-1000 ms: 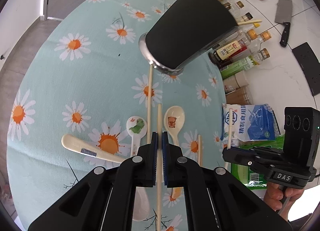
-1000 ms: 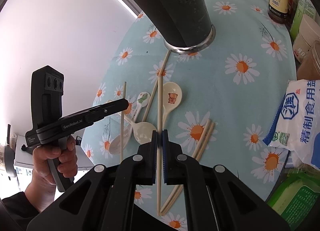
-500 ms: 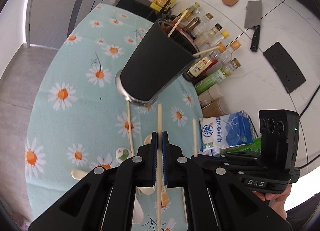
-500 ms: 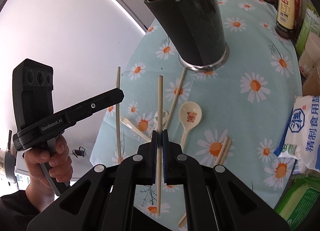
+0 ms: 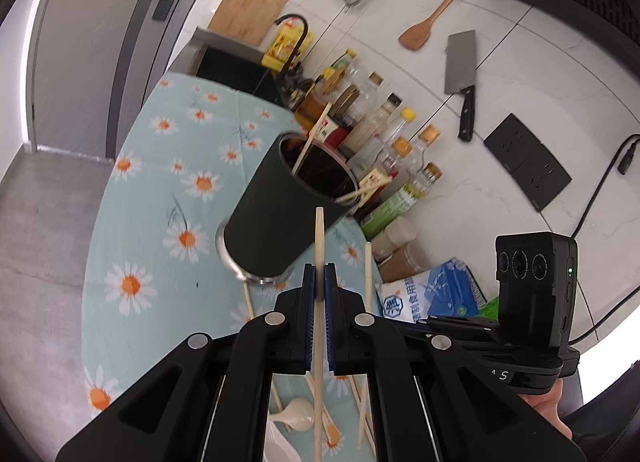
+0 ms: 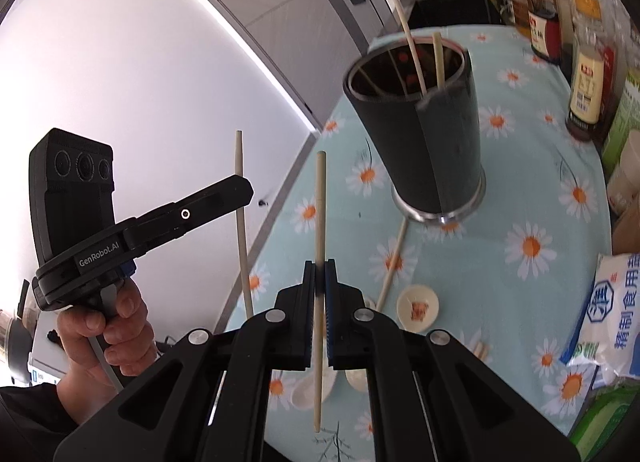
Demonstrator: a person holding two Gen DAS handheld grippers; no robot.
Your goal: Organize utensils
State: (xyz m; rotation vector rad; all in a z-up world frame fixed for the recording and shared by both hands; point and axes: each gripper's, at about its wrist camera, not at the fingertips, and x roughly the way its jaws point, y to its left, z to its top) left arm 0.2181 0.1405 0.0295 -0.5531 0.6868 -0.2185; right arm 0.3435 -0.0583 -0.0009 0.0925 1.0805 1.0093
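Left wrist view: both grippers' jaws clamping pale wooden chopstick each; black cylindrical holder holding some; cream spoons lying on bench.

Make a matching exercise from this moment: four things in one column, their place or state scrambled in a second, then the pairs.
Things:
1. left gripper
2. black holder
3. cleaver
4. bear spoon

Places or states:
A. hangs on the tiled wall
B. lies on the daisy cloth
C. shut on a chopstick, raised off the cloth
D. stands upright with chopsticks inside

Pairs: 1-C, 2-D, 3-A, 4-B
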